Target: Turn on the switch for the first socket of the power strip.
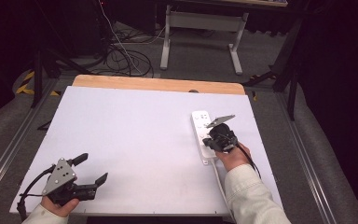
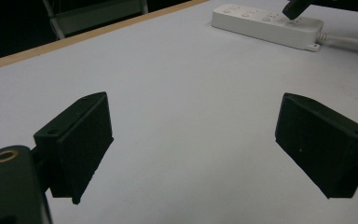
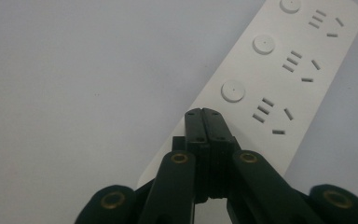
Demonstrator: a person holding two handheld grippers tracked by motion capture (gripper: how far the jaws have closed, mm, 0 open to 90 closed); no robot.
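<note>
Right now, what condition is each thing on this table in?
Power strip: lies flat on the table, sockets empty, white cord trailing toward the person.
Right hand-held gripper: shut, tips over the strip's near end.
Left hand-held gripper: open, holding nothing.
Table: white top, level.

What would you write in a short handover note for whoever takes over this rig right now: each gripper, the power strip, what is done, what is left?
Right gripper: jaws shut together, tips over the near end of the white power strip, just short of its nearest round button; contact cannot be told.
Left gripper: open, holding nothing, at the near left of the table.
Power strip: flat at the table's right side, cable trailing toward the person.
Done: right gripper brought to the strip.
Left: probably pressing a button.
</note>
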